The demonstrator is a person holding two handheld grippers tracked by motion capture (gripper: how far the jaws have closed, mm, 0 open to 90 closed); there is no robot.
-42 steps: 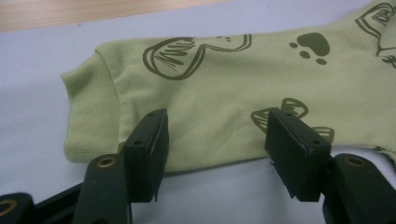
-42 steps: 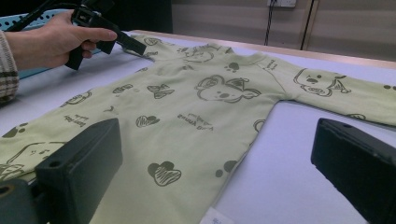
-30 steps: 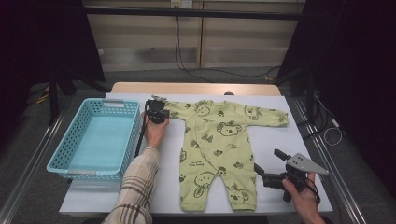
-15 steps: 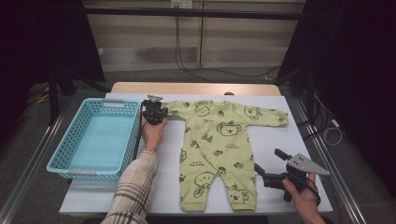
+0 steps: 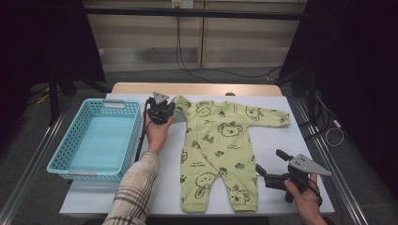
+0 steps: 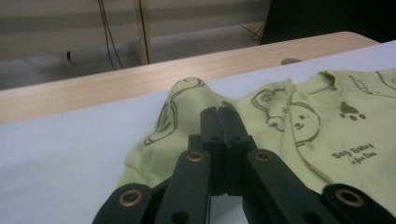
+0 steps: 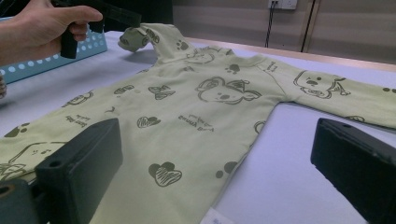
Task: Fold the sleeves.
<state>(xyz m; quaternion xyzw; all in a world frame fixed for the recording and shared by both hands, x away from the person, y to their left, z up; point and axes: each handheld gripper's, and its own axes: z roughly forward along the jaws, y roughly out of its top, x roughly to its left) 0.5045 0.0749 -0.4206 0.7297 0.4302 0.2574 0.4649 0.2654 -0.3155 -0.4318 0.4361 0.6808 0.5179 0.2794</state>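
Observation:
A pale green baby romper [image 5: 220, 140] with bear prints lies flat on the white table cover, legs toward the person. My left gripper [image 5: 165, 108] is at its left sleeve. In the left gripper view the jaws of this gripper [image 6: 219, 113] are shut on the sleeve cuff [image 6: 184, 95], which bunches up off the table. The right gripper view shows that sleeve [image 7: 149, 35] lifted in the left gripper [image 7: 133, 21]. My right gripper [image 5: 268, 161] rests open near the romper's right leg, and its jaws [image 7: 217, 144] stand wide apart over the fabric, touching nothing.
A light blue mesh basket [image 5: 94, 104] stands at the left of the table, beside the left hand. The romper's right sleeve [image 5: 272, 117] stretches toward the table's right edge. A wooden table edge [image 5: 197, 88] runs along the back.
The left gripper has risen slightly with the sleeve cuff held in it. The right gripper has stayed where it was.

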